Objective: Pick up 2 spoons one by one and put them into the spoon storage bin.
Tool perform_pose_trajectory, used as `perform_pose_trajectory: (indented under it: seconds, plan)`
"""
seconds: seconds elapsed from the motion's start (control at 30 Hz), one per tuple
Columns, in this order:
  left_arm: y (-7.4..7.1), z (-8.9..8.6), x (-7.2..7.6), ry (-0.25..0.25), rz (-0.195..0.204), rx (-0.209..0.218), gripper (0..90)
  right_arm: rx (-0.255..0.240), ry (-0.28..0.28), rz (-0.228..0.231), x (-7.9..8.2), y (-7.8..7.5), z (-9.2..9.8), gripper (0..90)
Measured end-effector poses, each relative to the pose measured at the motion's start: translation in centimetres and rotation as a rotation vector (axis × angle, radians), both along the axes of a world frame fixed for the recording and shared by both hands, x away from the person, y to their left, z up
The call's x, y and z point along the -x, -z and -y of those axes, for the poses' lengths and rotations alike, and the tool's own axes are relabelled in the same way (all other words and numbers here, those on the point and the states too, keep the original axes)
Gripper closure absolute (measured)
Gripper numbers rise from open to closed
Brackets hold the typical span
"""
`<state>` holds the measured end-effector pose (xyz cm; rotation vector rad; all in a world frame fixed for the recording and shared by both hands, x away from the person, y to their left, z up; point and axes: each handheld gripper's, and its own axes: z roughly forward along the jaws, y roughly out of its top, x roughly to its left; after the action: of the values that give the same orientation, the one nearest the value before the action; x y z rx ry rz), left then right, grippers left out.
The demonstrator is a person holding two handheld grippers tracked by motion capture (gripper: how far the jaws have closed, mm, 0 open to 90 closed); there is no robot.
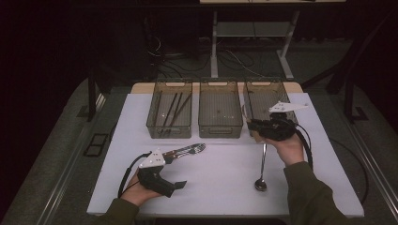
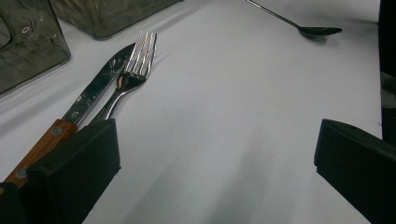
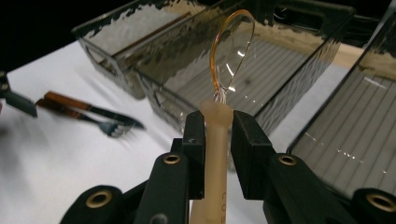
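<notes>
Grippers first, since they sit closest to us: left gripper (image 1: 179, 184) rests low on the white table (image 1: 220, 187) with its jaws spread wide and nothing between them. Just past it we've got a wood-handled knife (image 2: 88, 100) and a fork (image 2: 130, 77) lying side by side, touching. Over to the right a metal spoon (image 1: 261, 176) lies alone on the table. Further back, right gripper (image 3: 218, 140) is clamped on the handle of a translucent plastic spoon (image 3: 232, 51), held up at the near end of the right bin (image 1: 265, 89). Middle bin (image 1: 220, 124) and left bin (image 1: 169, 126) sit alongside, the left one holding dark sticks (image 1: 176, 108).
</notes>
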<state>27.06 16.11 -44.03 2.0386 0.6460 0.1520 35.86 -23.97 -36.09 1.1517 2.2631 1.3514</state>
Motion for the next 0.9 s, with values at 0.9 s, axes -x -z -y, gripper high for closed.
perform_pose_trajectory:
  seconds: [0.9]
  plan:
    - [-0.2,0.1,0.0,0.023,0.009,0.0,0.0,0.054,0.077,-0.011,-8.6,0.9,-6.0,74.7]
